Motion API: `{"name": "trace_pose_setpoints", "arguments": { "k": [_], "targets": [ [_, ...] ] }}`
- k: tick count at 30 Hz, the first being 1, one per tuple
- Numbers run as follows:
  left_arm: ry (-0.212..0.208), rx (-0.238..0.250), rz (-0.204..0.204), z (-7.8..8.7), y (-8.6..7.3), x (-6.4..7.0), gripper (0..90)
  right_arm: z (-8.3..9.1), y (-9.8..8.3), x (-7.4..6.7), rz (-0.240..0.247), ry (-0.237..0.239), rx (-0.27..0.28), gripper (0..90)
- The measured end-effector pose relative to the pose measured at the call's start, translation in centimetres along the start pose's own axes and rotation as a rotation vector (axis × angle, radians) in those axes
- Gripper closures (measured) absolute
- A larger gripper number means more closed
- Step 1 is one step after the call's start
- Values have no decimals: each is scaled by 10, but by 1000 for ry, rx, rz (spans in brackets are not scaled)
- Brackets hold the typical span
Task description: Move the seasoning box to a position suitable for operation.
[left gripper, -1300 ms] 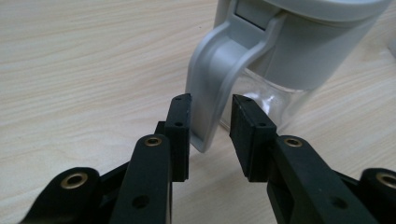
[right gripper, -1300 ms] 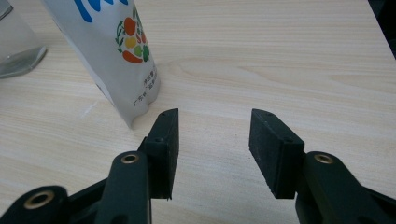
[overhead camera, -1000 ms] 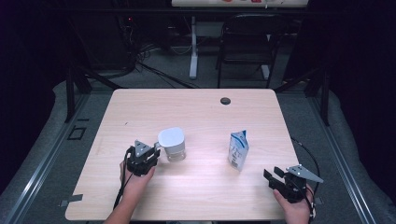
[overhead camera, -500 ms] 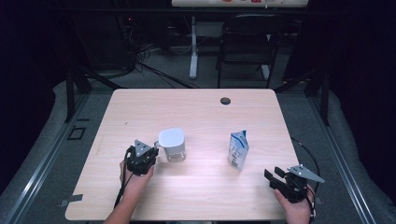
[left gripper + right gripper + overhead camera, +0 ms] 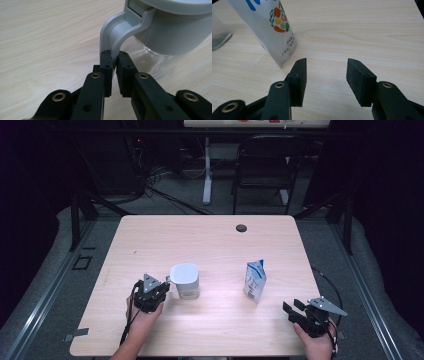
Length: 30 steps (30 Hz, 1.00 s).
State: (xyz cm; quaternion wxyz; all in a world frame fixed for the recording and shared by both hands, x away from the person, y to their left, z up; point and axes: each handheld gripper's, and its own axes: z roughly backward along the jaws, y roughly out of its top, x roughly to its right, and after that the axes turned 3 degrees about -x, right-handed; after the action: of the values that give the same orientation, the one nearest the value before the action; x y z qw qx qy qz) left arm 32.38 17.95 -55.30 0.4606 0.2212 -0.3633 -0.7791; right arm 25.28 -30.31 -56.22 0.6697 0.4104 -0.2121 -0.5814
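Gripping jug handle (image 5: 113,37) w/ left gripper (image 5: 113,65) fingers just closed on it; jug (image 5: 185,281) right of fingers; right gripper (image 5: 326,82) fingers apart, near carton (image 5: 270,27).

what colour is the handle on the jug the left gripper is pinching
Light grey, matching the lid; the handle of the jug shows best in the left gripper view.

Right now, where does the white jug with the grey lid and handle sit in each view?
High view: white jug with the grey lid and handle stands left of centre on the table, at the left gripper.
Left gripper view: upper right, handle pinched between the jaws, which have just been closing.
Right gripper view: its clear base at the left edge.
Shared landmark: light wooden tabletop.
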Motion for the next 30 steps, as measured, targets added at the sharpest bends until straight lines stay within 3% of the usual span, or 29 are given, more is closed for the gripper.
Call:
{"name": "trace_pose_setpoints", "arguments": {
  "k": [8, 10, 17, 22, 30],
  "targets": [
    [-5, -15, -6, 11, -8, 8, 841, 0, 0, 0, 4, 4, -5, 510],
    [-11, -12, 0, 15, -10, 12, 841, 0, 0, -2, 4, 25, 8, 503],
    [-27, -42, -6, 28, -17, 27, 841, 1, 0, -7, 38, 38, 5, 502],
    [-31, -57, -33, 39, -24, 38, 843, 1, 0, -8, 46, 36, -3, 503],
    [-35, -53, -56, 39, -24, 42, 843, 1, 0, -11, 64, 35, 0, 513]
  ]
}}
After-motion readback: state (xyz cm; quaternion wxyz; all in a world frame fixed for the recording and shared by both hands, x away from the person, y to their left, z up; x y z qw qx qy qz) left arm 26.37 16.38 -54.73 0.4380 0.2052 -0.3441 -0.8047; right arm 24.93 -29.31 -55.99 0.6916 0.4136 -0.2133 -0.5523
